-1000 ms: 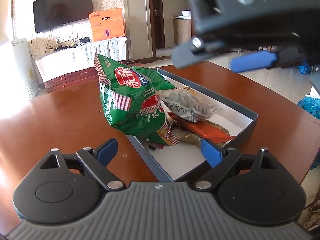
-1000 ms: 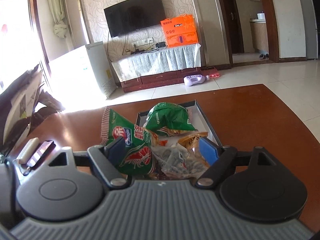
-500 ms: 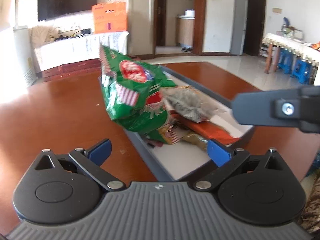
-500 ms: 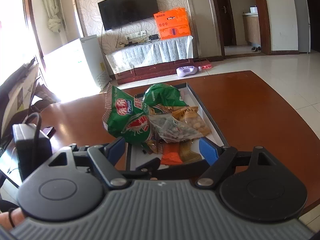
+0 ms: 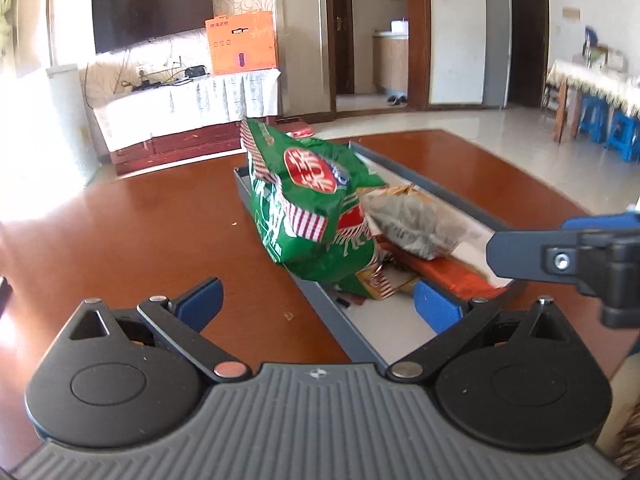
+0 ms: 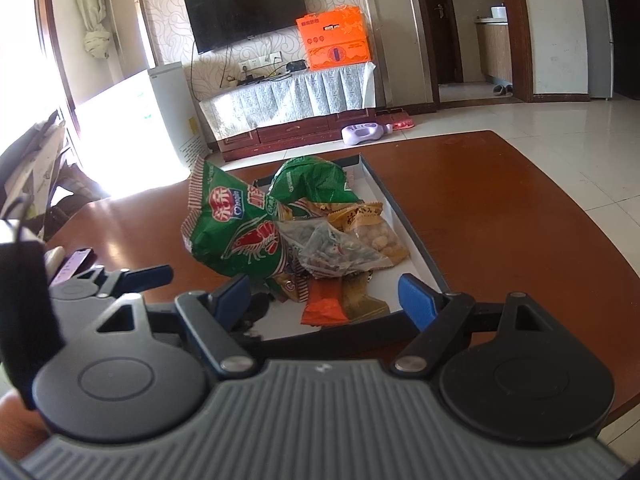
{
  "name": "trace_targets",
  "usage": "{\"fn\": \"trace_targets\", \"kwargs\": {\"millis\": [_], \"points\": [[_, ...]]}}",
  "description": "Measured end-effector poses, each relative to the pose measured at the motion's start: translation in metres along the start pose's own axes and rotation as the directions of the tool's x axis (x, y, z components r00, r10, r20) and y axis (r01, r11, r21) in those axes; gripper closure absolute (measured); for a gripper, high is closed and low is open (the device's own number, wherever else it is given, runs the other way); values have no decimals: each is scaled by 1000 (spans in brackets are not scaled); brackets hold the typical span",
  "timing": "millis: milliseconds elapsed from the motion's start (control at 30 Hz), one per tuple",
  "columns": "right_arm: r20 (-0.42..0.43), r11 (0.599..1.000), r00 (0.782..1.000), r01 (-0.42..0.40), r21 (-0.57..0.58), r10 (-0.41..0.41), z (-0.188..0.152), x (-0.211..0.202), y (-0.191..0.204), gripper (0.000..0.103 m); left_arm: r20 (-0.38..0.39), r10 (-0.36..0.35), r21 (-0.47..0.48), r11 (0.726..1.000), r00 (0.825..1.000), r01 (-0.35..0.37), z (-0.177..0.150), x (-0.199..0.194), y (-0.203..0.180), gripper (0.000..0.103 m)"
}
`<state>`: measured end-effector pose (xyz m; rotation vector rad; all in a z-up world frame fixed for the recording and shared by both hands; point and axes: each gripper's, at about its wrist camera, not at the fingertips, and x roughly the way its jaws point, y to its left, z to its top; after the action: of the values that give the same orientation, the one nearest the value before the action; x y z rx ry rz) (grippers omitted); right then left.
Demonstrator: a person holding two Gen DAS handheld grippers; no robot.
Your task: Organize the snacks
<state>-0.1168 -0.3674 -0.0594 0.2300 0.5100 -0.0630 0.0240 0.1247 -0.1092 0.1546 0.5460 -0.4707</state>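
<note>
On the bench, in the grey tray [image 5: 362, 346] | green snack bag [image 5: 308, 204] piled at 12 o'clock, overhanging the rim | left tool [image 5: 318, 306] has just spread fully, empty | right tool [image 6: 324, 294] wide, empty | judged: snacks released, next pick pending

Straight ahead beyond the jaws, a black flat television [image 6: 245, 3] hangs on the patterned wall. To its right, an orange cardboard box [image 6: 336, 38] stands on a low cloth-draped wooden cabinet [image 6: 296, 112]. A lilac plastic bottle [image 6: 362, 133] lies on the pale tiled floor, ahead of the jaws. Far right of the jaws, blue plastic stools [image 5: 616, 130] stand.
</note>
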Motion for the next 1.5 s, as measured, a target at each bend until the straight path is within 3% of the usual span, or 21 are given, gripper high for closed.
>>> {"fn": "trace_targets", "kwargs": {"millis": [133, 300, 433, 567, 700, 767, 1067, 1300, 1500], "points": [[46, 1000, 999, 13, 23, -14, 0, -11, -7, 21, -12, -7, -27, 1000, 1000, 7, 2, -16, 2, 0], [110, 991, 994, -28, 128, 14, -9, -39, -20, 21, 33, -23, 37, 999, 999, 22, 0, -46, -18, 0], [168, 991, 986, -31, 129, 9, -15, -71, -15, 21, 48, -37, 87, 996, 998, 33, -4, -67, -32, 0], [145, 992, 989, -15, 128, -3, -25, -89, -6, 21, 51, -65, 74, 995, 997, 62, -8, -84, -40, 0], [111, 990, 993, 16, 138, -31, -35, -98, -6, 20, 87, -31, 74, 997, 996, 24, -10, -99, -45, 0], [111, 989, 993, 21, 147, -37, -39, -101, -8, 15, 93, -35, 82, 996, 995, 27, -13, -107, -44, 0], [117, 984, 986, 103, 148, -121, -50, -100, -12, 14, 85, -45, 62, 997, 995, 40, -20, -136, -33, 0], [91, 988, 989, 103, 111, -113, -54, -88, -7, 12, 76, -70, 82, 995, 995, 64, -28, -145, -38, 0], [95, 979, 990, 87, 184, -106, -55, -90, -21, 12, 72, -76, 80, 994, 995, 70, -29, -146, -37, 0]]}}
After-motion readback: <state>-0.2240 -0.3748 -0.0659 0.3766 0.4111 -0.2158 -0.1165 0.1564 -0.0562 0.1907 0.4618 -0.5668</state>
